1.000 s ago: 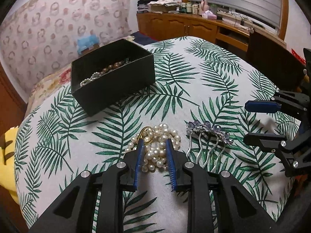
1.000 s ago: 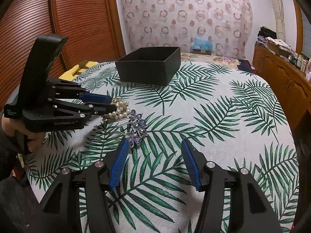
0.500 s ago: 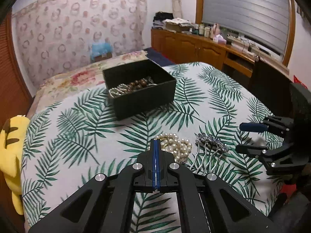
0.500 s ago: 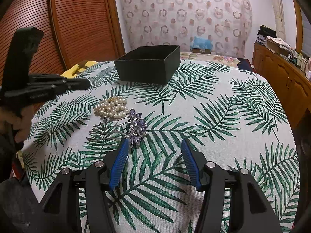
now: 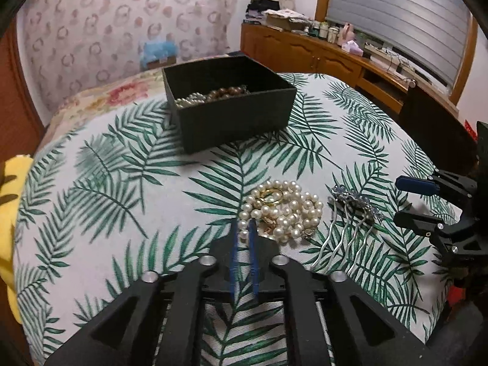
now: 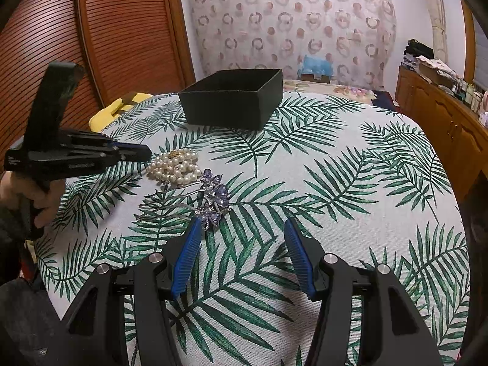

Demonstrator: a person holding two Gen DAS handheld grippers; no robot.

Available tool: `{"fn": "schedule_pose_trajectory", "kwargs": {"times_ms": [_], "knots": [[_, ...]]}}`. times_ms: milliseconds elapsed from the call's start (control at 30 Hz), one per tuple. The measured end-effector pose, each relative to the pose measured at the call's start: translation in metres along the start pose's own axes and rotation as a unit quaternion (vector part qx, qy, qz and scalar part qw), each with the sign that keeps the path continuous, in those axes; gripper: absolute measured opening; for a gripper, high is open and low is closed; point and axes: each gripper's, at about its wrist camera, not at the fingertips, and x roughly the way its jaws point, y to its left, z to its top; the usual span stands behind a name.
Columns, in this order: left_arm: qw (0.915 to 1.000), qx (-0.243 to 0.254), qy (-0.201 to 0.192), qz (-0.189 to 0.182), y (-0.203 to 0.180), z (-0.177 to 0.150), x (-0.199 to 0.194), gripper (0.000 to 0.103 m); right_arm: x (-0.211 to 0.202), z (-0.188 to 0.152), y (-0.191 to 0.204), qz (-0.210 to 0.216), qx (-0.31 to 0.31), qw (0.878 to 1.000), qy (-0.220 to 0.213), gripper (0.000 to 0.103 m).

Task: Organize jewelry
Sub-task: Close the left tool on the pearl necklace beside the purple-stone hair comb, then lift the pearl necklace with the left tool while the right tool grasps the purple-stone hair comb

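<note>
A heap of white pearls (image 5: 286, 210) with a gold ring on top lies on the leaf-print tablecloth; it also shows in the right wrist view as the pearl heap (image 6: 175, 167). My left gripper (image 5: 244, 228) is at the heap's near edge. Its jaws are opening from a narrow gap, a few pearls sit between the tips, and the pads do not press on them. Right of the pearls lies a silver hair comb (image 5: 353, 207) with purple flowers. My right gripper (image 6: 242, 235) stands open just behind the hair comb (image 6: 213, 195), holding nothing. The black box (image 5: 238, 122) farther back holds several bead strands.
The round table's cloth (image 6: 366, 183) falls away at the edges. A yellow plush (image 5: 12, 213) sits off the left edge. A wooden cabinet (image 5: 320, 58) with clutter runs along the far right, and a slatted wooden door (image 6: 91, 45) stands at the left. A hand (image 6: 39, 195) holds the left gripper.
The left gripper closed without taking the pearls and drew back, then came forward again to the heap's near edge with its jaws slightly apart. The right gripper has not moved.
</note>
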Motion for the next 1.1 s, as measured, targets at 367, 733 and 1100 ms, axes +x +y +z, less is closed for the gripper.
{"fn": "schedule_pose_trajectory", "kwargs": {"times_ms": [367,733,1100], "knots": [[0.9995,-0.006,0.011,0.029,0.007,0.005,0.009,0.017,-0.001,0.000,0.000,0.000,0.000,1.000,0.000,0.058],[0.9990,0.016,0.015,0.039,0.002,0.009,0.017,0.017,0.000,0.000,0.001,0.000,-0.002,1.000,0.000,0.059],[0.9969,0.006,-0.078,-0.001,-0.011,0.030,-0.046,0.006,0.001,0.009,0.008,0.014,-0.016,1.000,0.006,0.058]]}}
